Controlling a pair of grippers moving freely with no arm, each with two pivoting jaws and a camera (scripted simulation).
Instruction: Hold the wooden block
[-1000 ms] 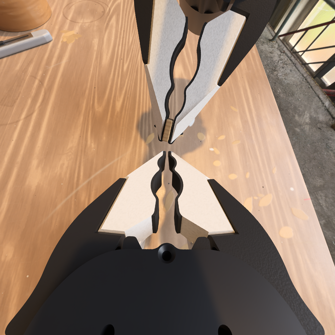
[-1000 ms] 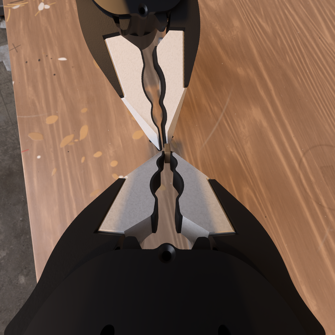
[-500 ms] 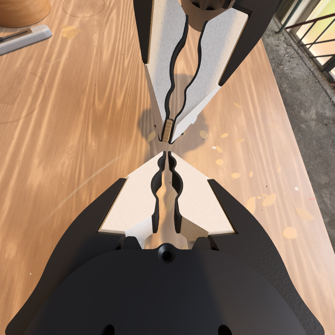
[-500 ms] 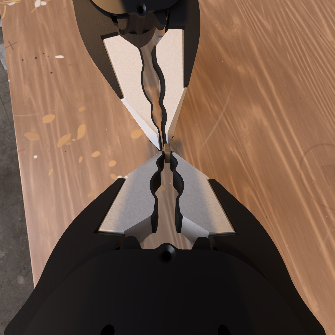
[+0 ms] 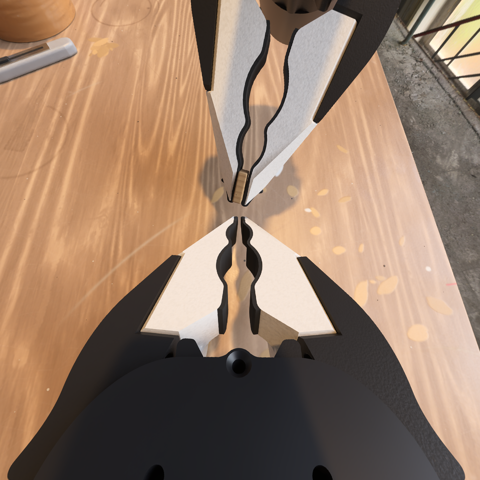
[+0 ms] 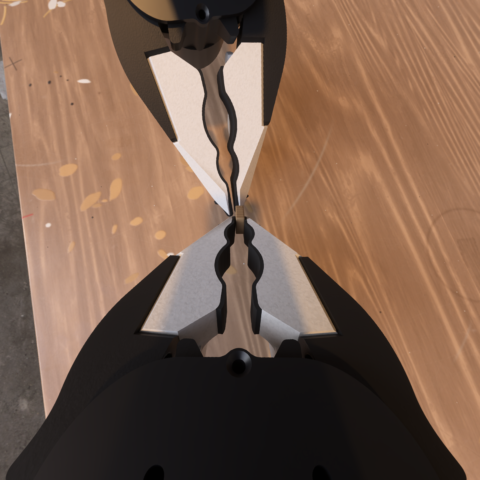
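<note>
The wooden block (image 5: 240,186) is a small pale piece pinched between the fingertips of my right gripper (image 5: 237,204), which reaches in from the top of the left wrist view. In the right wrist view the block (image 6: 239,220) sits between my right gripper's own tips (image 6: 239,225), held above the wooden table (image 6: 363,181). My left gripper (image 5: 239,218) is shut and empty, its tips just short of the block and pointing at it. It shows opposite in the right wrist view (image 6: 233,207), tip to tip with the right gripper.
A wooden bowl (image 5: 28,20) and a grey utility knife (image 5: 36,58) lie at the table's far left. The table edge and concrete floor (image 5: 441,130) run along the right, with a railing beyond. Pale flecks (image 5: 384,285) dot the tabletop.
Both grippers drift very slightly over the table together. The right gripper keeps its hold on the block and the left stays shut in front of it.
</note>
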